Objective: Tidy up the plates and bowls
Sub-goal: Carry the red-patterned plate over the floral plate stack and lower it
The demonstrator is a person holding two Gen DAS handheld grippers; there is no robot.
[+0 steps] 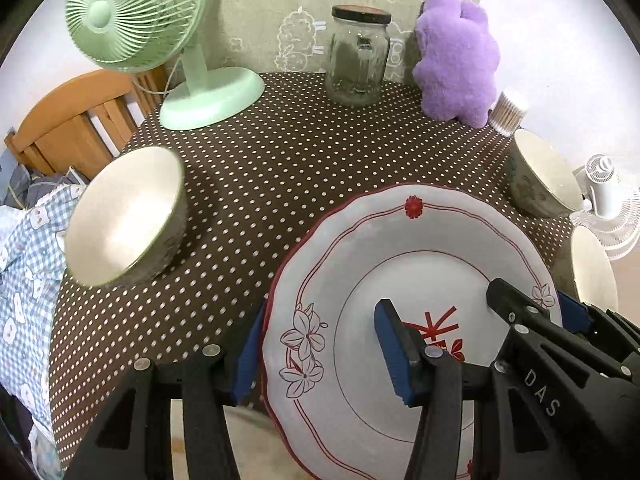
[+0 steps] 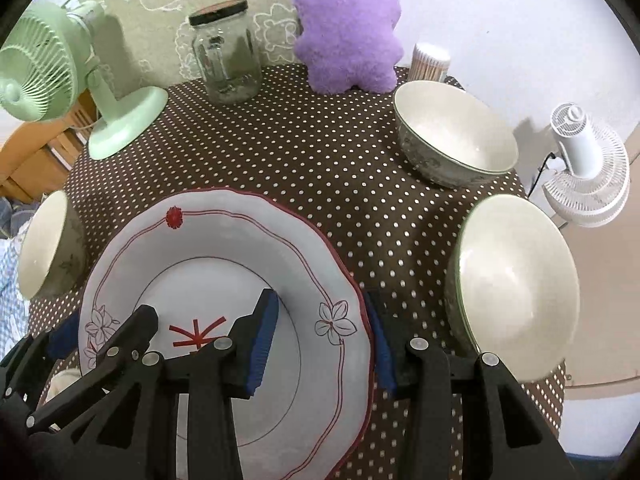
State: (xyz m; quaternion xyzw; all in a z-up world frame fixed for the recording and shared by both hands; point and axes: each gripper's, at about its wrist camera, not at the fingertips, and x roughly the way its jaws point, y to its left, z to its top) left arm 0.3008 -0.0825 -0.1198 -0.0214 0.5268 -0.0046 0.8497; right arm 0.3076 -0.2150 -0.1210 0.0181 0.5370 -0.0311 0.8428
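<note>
A white plate [image 1: 400, 248] with red line trim and flower drawings lies at the near edge of the dotted brown table [image 1: 280, 184]. My left gripper [image 1: 320, 356] is shut on its left rim, one blue pad on the plate's face and one outside the rim. My right gripper [image 2: 320, 344] grips the right rim [image 2: 352, 280] the same way, and it also shows as the gripper [image 1: 540, 308] on the right of the left wrist view. Three cream bowls stand around the plate: a left bowl [image 1: 124, 216], a back right bowl [image 2: 456, 136] and a near right bowl [image 2: 520, 288].
At the back of the table stand a green fan [image 1: 140, 20], a lidded glass jar [image 1: 358, 56], a purple plush toy [image 1: 456, 56] and a toothpick holder [image 2: 428, 62]. A wooden chair [image 1: 72, 120] and checked cloth [image 1: 28, 280] are on the left, a white fan [image 2: 584, 164] on the right.
</note>
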